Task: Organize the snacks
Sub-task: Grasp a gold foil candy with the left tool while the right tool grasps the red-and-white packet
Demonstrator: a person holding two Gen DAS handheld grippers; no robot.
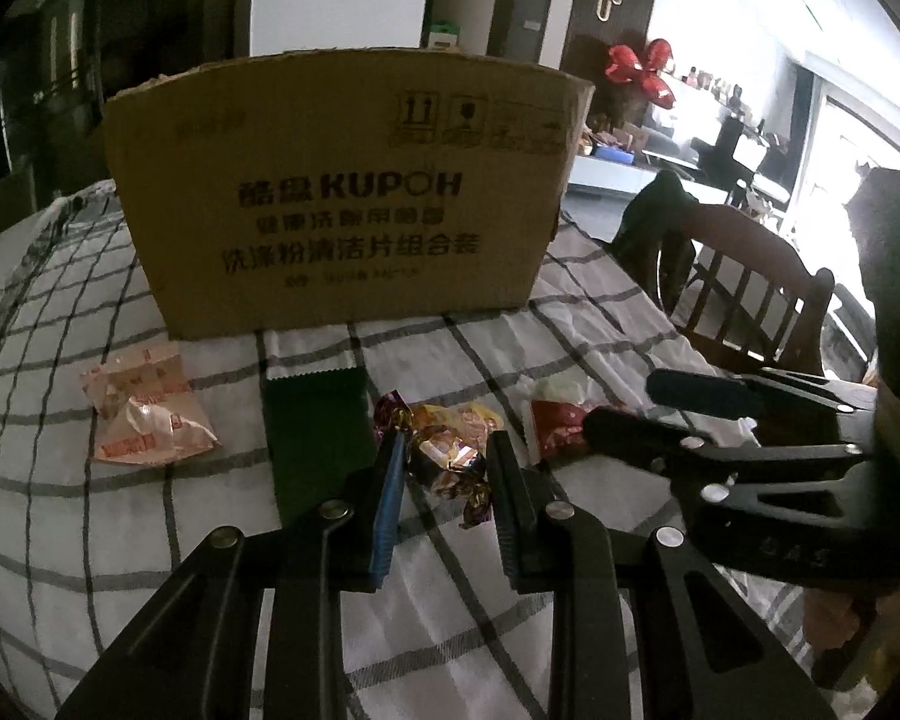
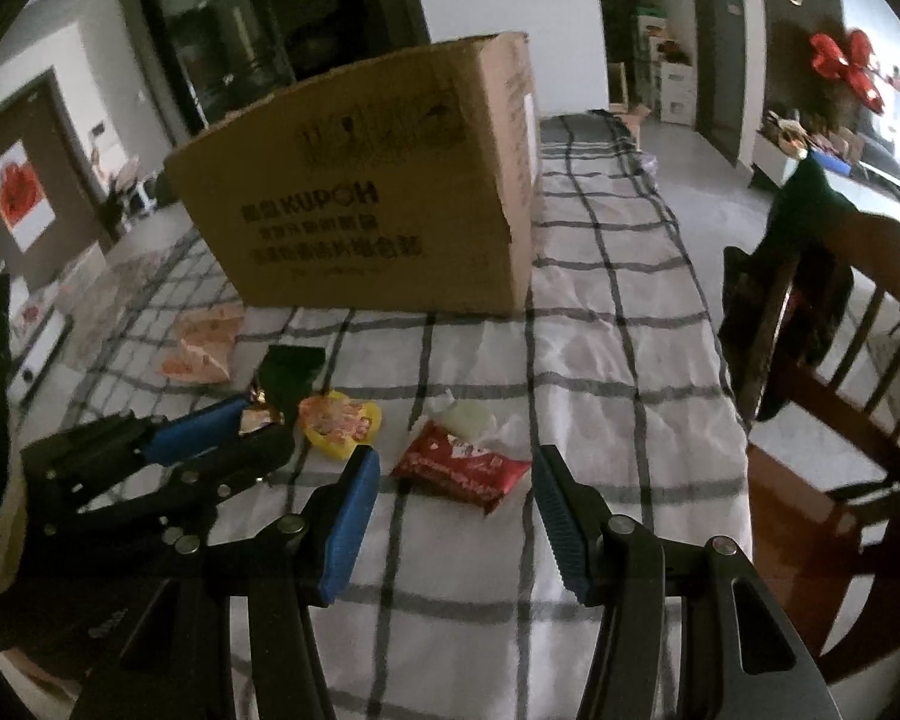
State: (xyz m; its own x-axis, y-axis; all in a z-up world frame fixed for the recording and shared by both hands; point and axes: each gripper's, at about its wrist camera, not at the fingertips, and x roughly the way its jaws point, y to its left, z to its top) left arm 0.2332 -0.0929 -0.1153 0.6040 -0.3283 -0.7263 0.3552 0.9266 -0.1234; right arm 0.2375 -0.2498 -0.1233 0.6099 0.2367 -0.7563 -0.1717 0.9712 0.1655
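left hand-held gripper [image 1: 444, 450] part-open astride foil candy [image 1: 450, 462]; right hand-held gripper [image 2: 456, 468] wide, empty

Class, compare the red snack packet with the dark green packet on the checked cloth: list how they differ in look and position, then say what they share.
The red snack packet bears pale printing; the dark green packet looks plain. The red snack packet lies ahead of the open right gripper; the dark green packet lies further left, just beyond the left gripper. The red snack packet touches a white wrapper; the dark green packet adjoins foil candies. Both rest flat on the checked cloth, outside the cardboard box.
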